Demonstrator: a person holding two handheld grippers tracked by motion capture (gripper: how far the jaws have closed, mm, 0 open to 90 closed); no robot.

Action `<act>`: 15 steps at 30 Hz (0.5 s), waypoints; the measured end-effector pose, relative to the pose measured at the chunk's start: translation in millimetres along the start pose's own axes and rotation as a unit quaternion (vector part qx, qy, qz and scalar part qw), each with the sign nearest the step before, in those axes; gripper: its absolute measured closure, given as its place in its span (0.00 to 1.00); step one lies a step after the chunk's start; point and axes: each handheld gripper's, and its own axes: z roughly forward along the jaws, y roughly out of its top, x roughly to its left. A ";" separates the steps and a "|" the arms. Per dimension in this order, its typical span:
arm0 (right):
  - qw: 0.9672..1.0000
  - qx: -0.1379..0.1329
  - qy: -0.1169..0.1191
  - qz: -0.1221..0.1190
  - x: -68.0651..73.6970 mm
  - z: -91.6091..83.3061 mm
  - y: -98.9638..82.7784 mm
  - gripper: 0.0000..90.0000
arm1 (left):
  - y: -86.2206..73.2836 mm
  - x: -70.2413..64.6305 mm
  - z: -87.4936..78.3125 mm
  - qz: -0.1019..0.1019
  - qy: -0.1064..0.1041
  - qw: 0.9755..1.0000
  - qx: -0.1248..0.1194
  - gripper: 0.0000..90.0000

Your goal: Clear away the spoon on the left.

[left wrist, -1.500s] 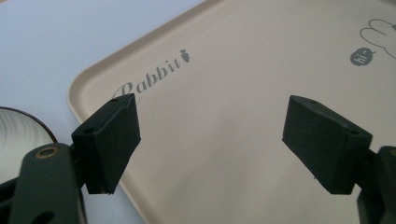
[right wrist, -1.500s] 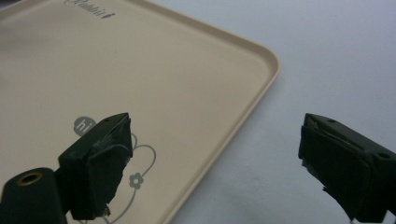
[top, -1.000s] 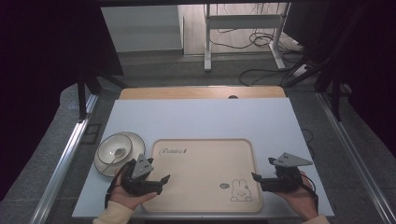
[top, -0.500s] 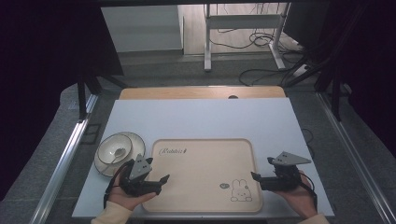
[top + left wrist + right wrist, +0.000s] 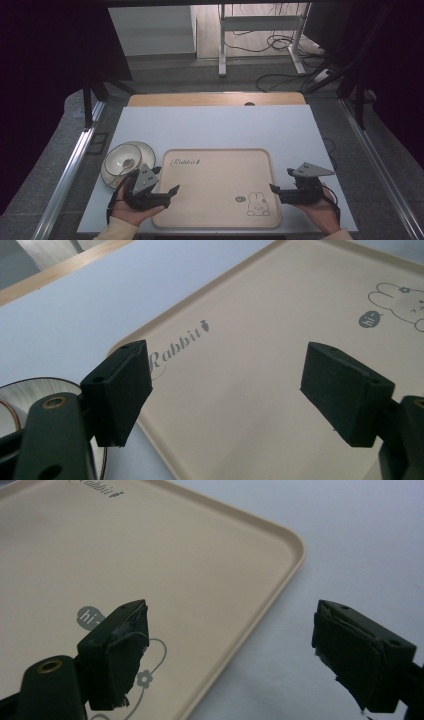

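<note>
We see a pale blue table (image 5: 215, 127) from above, with a large beige tray (image 5: 220, 200) lying flat on its near half. The tray is bare apart from its print, a "Rabbit" script at the far left corner and a small rabbit drawing (image 5: 258, 205) near the right front corner. Just off the tray's left edge sits a white bowl (image 5: 122, 158) on a plate (image 5: 145, 149), with what looks like a spoon inside, though it is too small for us to be sure.

We judge the work to be at its very start: nothing is gripped, nothing has been set on the tray, and the bowl rests in its place on the table.

The left gripper (image 5: 170, 193) is held low at the tray's left front corner, its jaws spread wide and empty, pointing across the tray. In the left gripper view, the tray's edge runs between the jaws, and the rim of the plate (image 5: 35, 385) peeks in at the lower left, just beside the left jaw. The bowl lies near this gripper, a little behind and to its left, not touching it.

The right gripper (image 5: 275, 192) hovers at the tray's right edge, also spread wide and empty. In the right gripper view, the tray's rounded corner (image 5: 295, 550) lies between its jaws.
</note>
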 end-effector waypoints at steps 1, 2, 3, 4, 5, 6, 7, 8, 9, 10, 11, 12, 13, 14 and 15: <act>1.000 0.000 0.000 -0.003 -0.1 -0.2 0.1 0.17 | 1.2 0.8 -2.5 0.000 -0.001 1.000 0.001 0.24; 1.000 0.000 0.000 -0.003 -0.1 -0.2 0.1 0.17 | 1.2 0.8 -2.5 0.000 -0.001 1.000 0.001 0.24; 1.000 -0.001 0.001 -0.004 0.4 0.2 0.1 0.17 | 3.0 0.5 -5.5 -0.001 -0.002 1.000 -0.002 0.25; 1.000 -0.002 0.001 -0.004 0.4 0.2 0.2 0.17 | 3.0 0.5 -5.5 -0.001 -0.002 1.000 -0.002 0.25; 1.000 -0.002 0.001 -0.004 0.2 0.1 0.3 0.17 | 4.8 0.1 -8.4 0.001 -0.001 1.000 -0.005 0.25; 1.000 -0.002 0.001 -0.004 0.2 0.0 0.5 0.17 | 5.5 -0.1 -9.9 0.002 -0.001 1.000 -0.005 0.26; 1.000 -0.003 0.000 -0.004 0.1 0.0 0.6 0.17 | 6.2 -0.2 -11.2 0.002 0.001 1.000 -0.005 0.26; 1.000 -0.003 0.000 -0.004 0.1 0.0 0.6 0.17 | 6.2 -0.2 -11.2 0.002 0.001 1.000 -0.005 0.26; 1.000 -0.002 0.000 -0.004 0.1 0.1 0.6 0.17 | 7.0 -0.4 -12.9 0.002 0.003 1.000 -0.004 0.26; 1.000 -0.002 0.000 -0.004 0.2 0.2 0.5 0.17 | 7.6 -0.5 -14.4 0.003 0.006 1.000 -0.003 0.26; 1.000 -0.002 0.000 -0.005 0.7 0.3 0.7 0.17 | 8.7 -0.1 -17.0 0.005 0.012 1.000 -0.001 0.26; 1.000 -0.001 0.000 -0.007 1.1 0.3 0.7 0.17 | 9.4 0.5 -18.5 0.004 0.014 1.000 -0.001 0.26; 1.000 -0.001 -0.001 -0.007 1.7 0.2 0.8 0.17 | 10.1 1.4 -20.2 0.005 0.014 1.000 -0.002 0.26; 1.000 -0.001 -0.001 -0.009 1.9 -0.1 0.8 0.17 | 10.1 1.4 -20.2 0.005 0.014 1.000 -0.002 0.26; 1.000 -0.001 -0.001 -0.009 2.0 -0.2 0.7 0.17 | 11.3 3.3 -23.6 0.005 0.016 1.000 -0.003 0.26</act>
